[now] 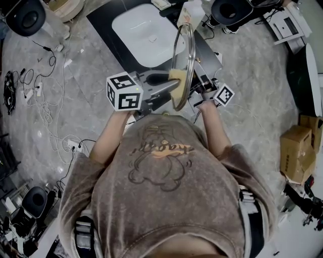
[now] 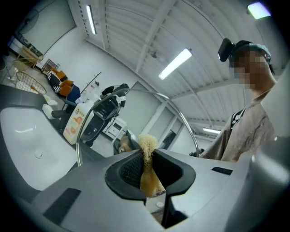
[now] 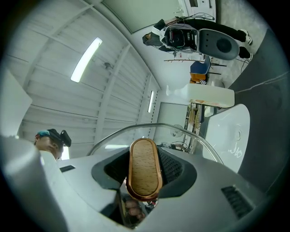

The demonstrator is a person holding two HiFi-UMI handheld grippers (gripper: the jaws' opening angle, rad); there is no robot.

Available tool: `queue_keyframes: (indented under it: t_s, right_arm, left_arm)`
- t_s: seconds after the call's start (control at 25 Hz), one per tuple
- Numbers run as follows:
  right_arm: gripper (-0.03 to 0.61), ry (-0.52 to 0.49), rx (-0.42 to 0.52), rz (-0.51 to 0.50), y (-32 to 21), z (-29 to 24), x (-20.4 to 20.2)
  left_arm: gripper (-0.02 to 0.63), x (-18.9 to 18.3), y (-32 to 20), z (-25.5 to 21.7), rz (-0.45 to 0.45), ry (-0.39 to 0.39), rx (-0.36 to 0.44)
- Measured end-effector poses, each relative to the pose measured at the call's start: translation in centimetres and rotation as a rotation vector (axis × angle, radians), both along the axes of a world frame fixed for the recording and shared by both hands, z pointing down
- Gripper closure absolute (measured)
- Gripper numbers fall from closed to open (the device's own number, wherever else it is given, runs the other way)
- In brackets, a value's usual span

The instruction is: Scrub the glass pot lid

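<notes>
The glass pot lid (image 1: 184, 60) stands on edge over the black counter, its steel rim facing me. My left gripper (image 1: 174, 83) is shut on a yellow sponge (image 1: 177, 75), which lies against the lid's left face. In the left gripper view the sponge (image 2: 148, 163) is squeezed between the jaws, with the lid's rim (image 2: 181, 118) arching ahead. My right gripper (image 1: 196, 88) comes from the lid's right side. The right gripper view shows it shut on the lid's oval wooden handle (image 3: 144, 170), with the glass rim (image 3: 158, 125) curving beyond.
A white basin (image 1: 146, 33) is set in the black counter (image 1: 103, 17) behind the lid, and a white bottle (image 1: 189, 12) stands by it. Cables (image 1: 45, 101) sprawl over the floor at left. A cardboard box (image 1: 298, 151) sits at right.
</notes>
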State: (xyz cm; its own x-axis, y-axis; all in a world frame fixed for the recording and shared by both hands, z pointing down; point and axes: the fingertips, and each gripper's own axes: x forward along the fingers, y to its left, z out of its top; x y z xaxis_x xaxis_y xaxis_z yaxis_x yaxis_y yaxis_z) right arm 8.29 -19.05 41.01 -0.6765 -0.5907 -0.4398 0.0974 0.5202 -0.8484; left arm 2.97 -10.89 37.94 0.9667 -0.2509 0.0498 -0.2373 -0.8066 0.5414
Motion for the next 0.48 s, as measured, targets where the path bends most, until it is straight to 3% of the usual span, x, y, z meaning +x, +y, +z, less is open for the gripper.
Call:
queue_keyframes:
  t_s: [0.2,0.48]
  right_arm:
    - [0.405,-0.010,-0.015,-0.021,0.6,0.4,-0.7]
    - [0.404,-0.043,-0.019,-0.061,1.5,0.0,-1.5]
  left_arm:
    - [0.546,-0.8,-2.0,-2.4,-0.064,0.082,0.004]
    - [0.546,-1.8,-5.8,-3.1,-0.185,0.078,0.007]
